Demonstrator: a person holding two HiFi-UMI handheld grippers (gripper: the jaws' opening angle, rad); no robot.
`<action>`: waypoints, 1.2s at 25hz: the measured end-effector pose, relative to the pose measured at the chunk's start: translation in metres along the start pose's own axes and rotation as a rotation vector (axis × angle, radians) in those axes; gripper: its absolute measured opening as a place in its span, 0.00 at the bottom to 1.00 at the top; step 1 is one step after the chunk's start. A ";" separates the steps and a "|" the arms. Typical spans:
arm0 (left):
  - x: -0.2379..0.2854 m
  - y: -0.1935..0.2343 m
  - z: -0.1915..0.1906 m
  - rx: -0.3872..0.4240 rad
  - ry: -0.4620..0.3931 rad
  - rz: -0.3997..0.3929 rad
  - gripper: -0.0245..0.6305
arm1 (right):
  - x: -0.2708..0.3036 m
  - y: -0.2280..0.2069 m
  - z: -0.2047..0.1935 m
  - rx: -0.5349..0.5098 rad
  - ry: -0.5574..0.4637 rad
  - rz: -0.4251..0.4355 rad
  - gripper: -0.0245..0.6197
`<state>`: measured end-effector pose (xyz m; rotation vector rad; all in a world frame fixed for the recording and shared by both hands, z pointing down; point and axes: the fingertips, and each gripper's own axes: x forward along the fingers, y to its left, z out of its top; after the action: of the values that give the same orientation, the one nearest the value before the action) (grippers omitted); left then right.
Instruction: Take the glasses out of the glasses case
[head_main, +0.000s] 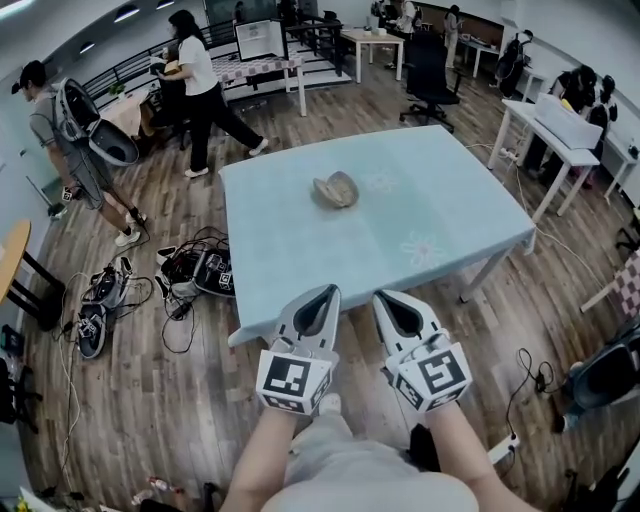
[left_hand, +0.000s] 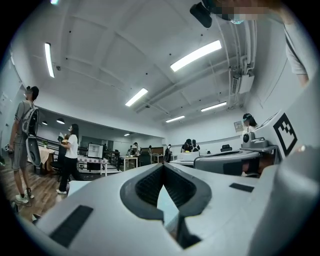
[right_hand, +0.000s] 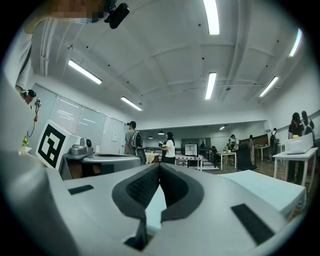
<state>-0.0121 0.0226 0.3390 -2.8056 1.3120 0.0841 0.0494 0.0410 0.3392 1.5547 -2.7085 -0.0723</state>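
I hold the left claw (head_main: 324, 292) (left_hand: 163, 166) and the right claw (head_main: 386, 298) (right_hand: 159, 165) side by side at the near edge of the desk (head_main: 460, 205); both point level toward the far side. In each gripper view the tips meet, so both claws are closed with nothing between them. The glasses case (head_main: 336, 189), beige and rounded, lies alone on the pale blue desk, a little far of its middle and well apart from both claws; it is too small for me to tell whether the glasses are inside. Cables (head_main: 185, 270) sprawl on the wooden floor (head_main: 150, 400) left of the desk; a black office chair (head_main: 430, 75) stands beyond the far right corner.
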 end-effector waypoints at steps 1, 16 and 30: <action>0.007 0.009 -0.001 -0.004 0.000 -0.003 0.05 | 0.010 -0.003 -0.002 -0.001 0.006 0.000 0.05; 0.082 0.086 -0.018 -0.042 -0.001 -0.071 0.05 | 0.105 -0.049 -0.016 0.005 0.032 -0.086 0.05; 0.157 0.124 -0.038 -0.086 0.040 -0.039 0.05 | 0.171 -0.106 -0.030 0.009 0.071 -0.060 0.05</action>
<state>-0.0061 -0.1795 0.3644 -2.9180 1.2913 0.0849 0.0562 -0.1607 0.3631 1.6091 -2.6122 -0.0058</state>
